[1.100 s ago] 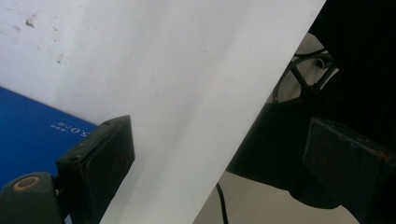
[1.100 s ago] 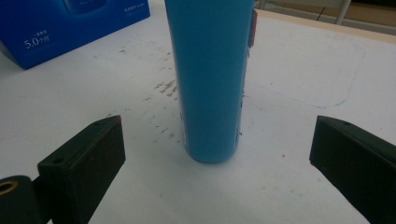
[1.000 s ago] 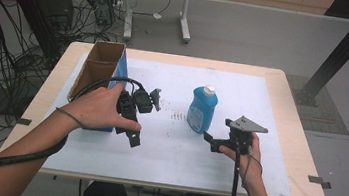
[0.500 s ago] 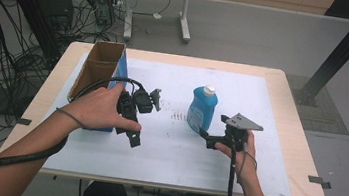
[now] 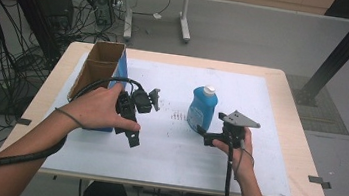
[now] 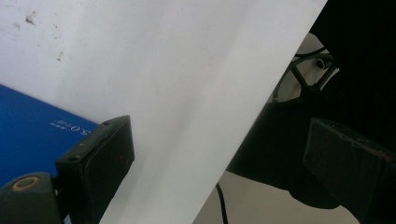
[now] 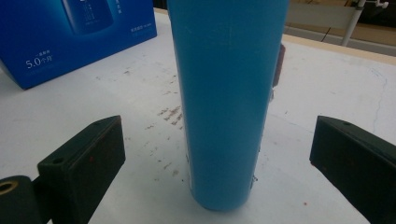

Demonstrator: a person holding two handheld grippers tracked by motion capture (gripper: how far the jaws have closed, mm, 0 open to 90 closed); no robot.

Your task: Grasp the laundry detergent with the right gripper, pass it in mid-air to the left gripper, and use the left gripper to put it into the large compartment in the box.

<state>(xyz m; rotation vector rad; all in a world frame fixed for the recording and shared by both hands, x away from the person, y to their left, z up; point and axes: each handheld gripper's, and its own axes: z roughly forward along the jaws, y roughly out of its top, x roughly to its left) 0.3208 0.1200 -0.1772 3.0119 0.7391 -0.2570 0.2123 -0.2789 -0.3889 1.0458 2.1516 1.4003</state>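
Right gripper view: the right gripper (image 7: 219, 158) is held with its jaws spread wide, the upright blue bottle (image 7: 229, 93) standing between them, untouched. Farther left, the left gripper (image 5: 132, 118) is held beside the blue box (image 5: 107, 77), jaws likewise apart on nothing.

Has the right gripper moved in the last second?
Yes. The right gripper has shifted left toward the standing blue bottle, which stayed put; its open jaws now flank the bottle's base.
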